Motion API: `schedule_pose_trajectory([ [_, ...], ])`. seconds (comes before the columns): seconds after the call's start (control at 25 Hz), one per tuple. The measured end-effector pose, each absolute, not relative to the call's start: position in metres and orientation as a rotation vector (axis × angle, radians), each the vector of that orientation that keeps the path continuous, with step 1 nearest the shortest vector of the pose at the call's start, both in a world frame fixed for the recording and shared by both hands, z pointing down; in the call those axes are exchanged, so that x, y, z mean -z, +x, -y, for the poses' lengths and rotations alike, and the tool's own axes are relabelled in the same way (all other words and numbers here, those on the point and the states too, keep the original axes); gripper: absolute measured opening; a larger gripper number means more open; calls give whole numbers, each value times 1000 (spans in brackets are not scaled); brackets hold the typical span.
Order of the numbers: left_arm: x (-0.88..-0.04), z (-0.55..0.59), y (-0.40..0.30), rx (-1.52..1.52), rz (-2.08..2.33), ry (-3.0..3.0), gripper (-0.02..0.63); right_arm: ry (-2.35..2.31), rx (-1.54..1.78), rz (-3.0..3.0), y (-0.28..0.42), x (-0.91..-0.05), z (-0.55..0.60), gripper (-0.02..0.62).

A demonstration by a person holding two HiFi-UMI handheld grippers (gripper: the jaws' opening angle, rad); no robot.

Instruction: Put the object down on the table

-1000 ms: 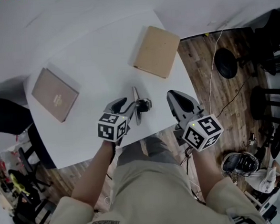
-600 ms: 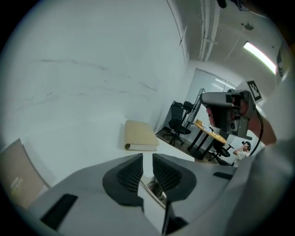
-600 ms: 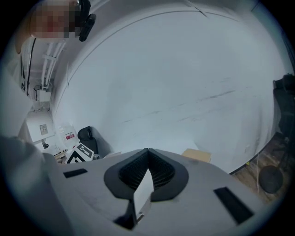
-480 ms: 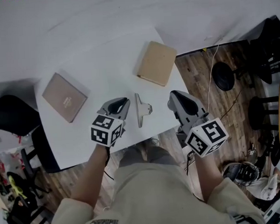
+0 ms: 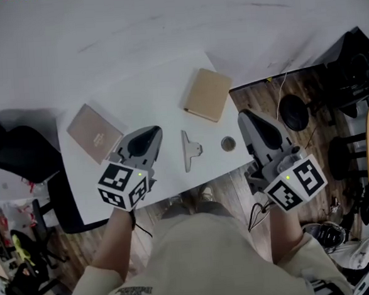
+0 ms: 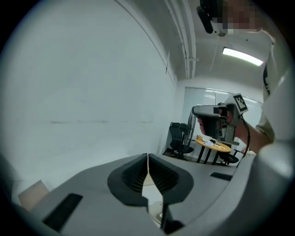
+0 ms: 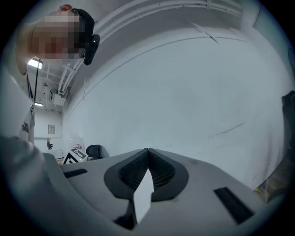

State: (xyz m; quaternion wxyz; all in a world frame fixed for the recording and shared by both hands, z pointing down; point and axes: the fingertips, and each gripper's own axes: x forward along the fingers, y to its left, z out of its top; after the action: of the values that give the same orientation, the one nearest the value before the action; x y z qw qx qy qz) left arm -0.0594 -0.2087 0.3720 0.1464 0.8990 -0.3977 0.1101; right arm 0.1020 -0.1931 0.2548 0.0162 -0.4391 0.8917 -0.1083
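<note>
A grey metal bracket-like piece (image 5: 190,151) lies flat on the white table (image 5: 149,89), between my two grippers and touched by neither. My left gripper (image 5: 152,133) is lifted above the table to its left. Its jaws have just been closing and now meet with nothing between them (image 6: 147,157). My right gripper (image 5: 246,116) hangs raised over the table's right front corner. It too is shut and empty (image 7: 147,152). Both gripper views look level at a plain white wall, not at the table.
A tan box (image 5: 208,95) lies at the table's far right, a pinkish-brown flat box (image 5: 95,132) at the left, and a small round object (image 5: 228,144) near the front right edge. A black chair (image 5: 15,152) stands left; stools and cables are on the wooden floor (image 5: 266,100) to the right.
The left gripper let go of the grey piece, which stays on the table, and its jaws closed. Both grippers rose and spread apart. The small round object came into view.
</note>
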Motion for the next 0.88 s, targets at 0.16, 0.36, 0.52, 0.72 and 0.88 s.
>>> schedule_pose_trajectory([
  [0.16,-325,202,-63,-253,1183,2666,26,-1374,160,-2736,110,-209,182,23],
  [0.36,-276,197,-62,-182,1210,2761,26,-1375,15,-2700,118,-173,168,22],
  [0.52,-244,193,-65,-140,1255,2825,26,-1381,-60,-2685,122,-159,158,23],
  [0.72,-228,189,-68,-118,1293,2851,26,-1382,-34,-2656,125,-154,151,22],
  [0.88,-226,183,-68,-120,1305,2853,26,-1313,10,-2657,125,-155,145,21],
])
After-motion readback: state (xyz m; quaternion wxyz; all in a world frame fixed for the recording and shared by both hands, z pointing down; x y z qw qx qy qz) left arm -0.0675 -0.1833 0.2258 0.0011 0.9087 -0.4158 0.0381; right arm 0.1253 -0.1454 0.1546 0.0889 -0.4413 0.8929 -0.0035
